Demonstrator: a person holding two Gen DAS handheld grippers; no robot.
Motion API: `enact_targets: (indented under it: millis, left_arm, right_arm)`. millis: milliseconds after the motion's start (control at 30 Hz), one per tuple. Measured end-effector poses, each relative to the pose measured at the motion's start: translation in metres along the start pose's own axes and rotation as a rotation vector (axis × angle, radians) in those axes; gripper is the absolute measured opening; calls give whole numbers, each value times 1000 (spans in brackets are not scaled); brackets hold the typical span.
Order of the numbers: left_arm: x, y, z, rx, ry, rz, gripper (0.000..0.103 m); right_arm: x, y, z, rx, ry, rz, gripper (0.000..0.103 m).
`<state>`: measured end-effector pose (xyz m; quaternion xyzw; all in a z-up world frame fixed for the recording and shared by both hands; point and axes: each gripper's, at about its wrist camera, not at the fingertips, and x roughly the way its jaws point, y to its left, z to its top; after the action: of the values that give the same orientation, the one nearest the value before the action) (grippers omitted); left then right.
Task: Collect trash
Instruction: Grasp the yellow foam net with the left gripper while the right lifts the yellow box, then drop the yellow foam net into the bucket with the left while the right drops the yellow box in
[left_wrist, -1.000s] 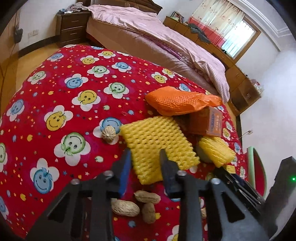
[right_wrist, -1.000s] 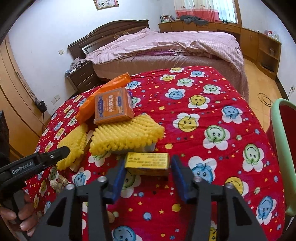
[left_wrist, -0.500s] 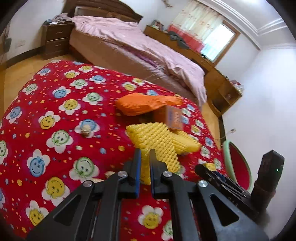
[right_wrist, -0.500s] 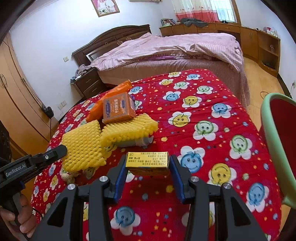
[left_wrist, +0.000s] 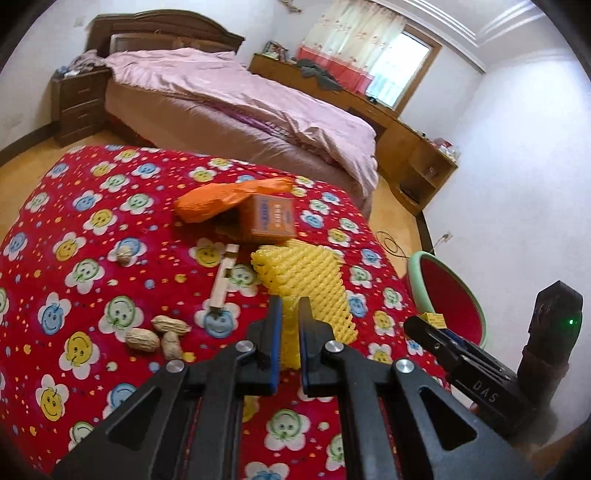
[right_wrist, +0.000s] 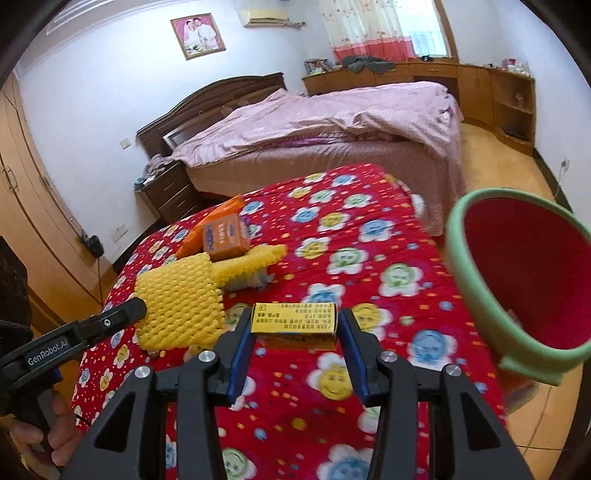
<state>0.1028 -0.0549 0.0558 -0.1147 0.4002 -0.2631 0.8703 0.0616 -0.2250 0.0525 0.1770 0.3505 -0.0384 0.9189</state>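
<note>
My left gripper (left_wrist: 290, 310) is shut on a yellow foam net (left_wrist: 314, 291) and holds it above the red smiley-flower tablecloth (left_wrist: 92, 221). In the right wrist view the same net (right_wrist: 181, 299) hangs from the left gripper's tip (right_wrist: 136, 308). A small yellow box (right_wrist: 293, 319) sits clamped between the blue pads of my right gripper (right_wrist: 293, 325), lifted off the cloth. To the right stands a red bin with a green rim (right_wrist: 476, 291), its mouth tilted towards me. An orange box (left_wrist: 273, 219) and an orange foam net (left_wrist: 225, 201) lie further back.
Three peanuts (left_wrist: 159, 334), a walnut (left_wrist: 125, 254) and a thin wooden strip (left_wrist: 223, 277) lie on the cloth. Another yellow foam net (right_wrist: 251, 260) rests by the orange box (right_wrist: 225, 236). A bed with a pink cover (left_wrist: 240, 107) stands beyond the table. A hand (right_wrist: 55, 439) grips the left tool.
The left jaws closed on the yellow foam net and lifted it off the cloth. The right gripper rose with the yellow box, and the red bin has come into view on the right.
</note>
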Motion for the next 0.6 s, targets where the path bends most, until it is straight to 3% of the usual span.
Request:
enact_targets:
  millis: [600]
  left_arm:
    - [48,-91,11,194,64,-78,7]
  right_arm:
    - [-59,-90,-1,135,-87,-197,48]
